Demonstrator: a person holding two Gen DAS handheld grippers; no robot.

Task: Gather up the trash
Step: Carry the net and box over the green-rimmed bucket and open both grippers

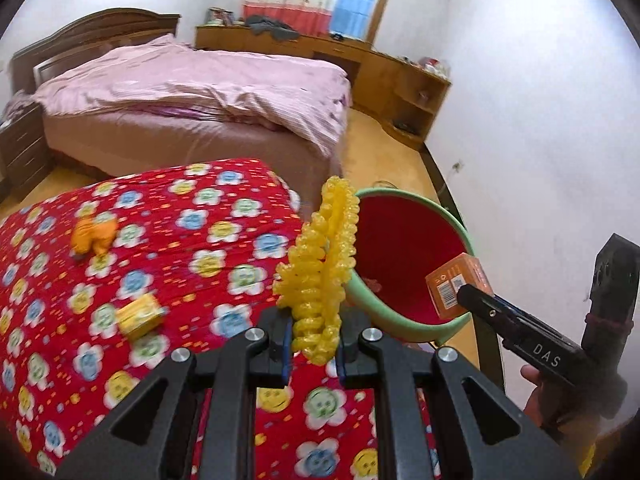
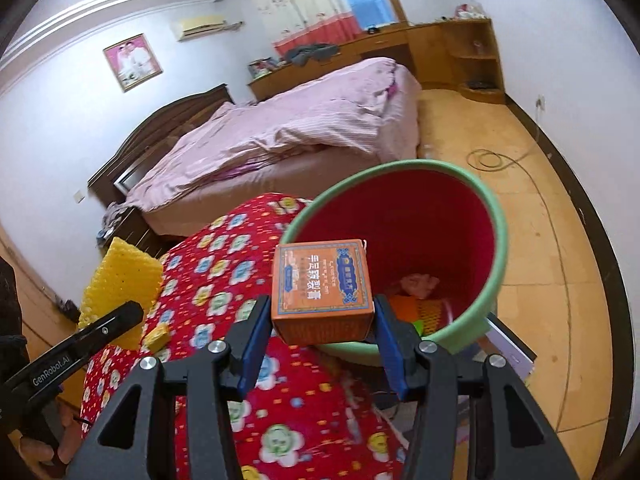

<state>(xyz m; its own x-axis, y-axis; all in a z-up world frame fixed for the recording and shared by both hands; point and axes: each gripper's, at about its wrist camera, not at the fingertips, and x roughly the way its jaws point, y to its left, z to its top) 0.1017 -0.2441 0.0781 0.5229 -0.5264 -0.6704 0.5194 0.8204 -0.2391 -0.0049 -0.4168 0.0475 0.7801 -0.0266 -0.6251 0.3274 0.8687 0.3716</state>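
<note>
Trash lies and hangs in four places here, taken from left to right. Farthest left of the left tool (image 1: 314,346), an orange crumpled scrap (image 1: 94,234) rests on the red flowered cover (image 1: 192,240) of the worktop. Nearer that tool, still to its left, lies a small yellow box (image 1: 141,315). Both sit loose on the cloth and apart from each other, so each would likely need its own pick.

The left tool is clamped on a yellow foam net (image 1: 320,264), pinched at its lower end so the rest stands up ahead of the fingers. Held that way, it hangs just left of the bin's rim, probably waiting its turn.

To the right of the left tool stands the bin (image 1: 456,220), green outside and red inside, tipped so its mouth faces the tools, which makes dropping things in easy. Some trash already lies at its bottom.

Farthest right, the right tool (image 2: 322,332) grips an orange carton (image 2: 322,292) squarely by two opposite sides, its blue pads (image 2: 252,344) pressed flat against them. The carton sits directly ahead of this tool, over the near rim of the bin, so opening the fingers should let it fall inside. The risk, as I judge it, is the carton catching the rim and tumbling onto the cover.
</note>
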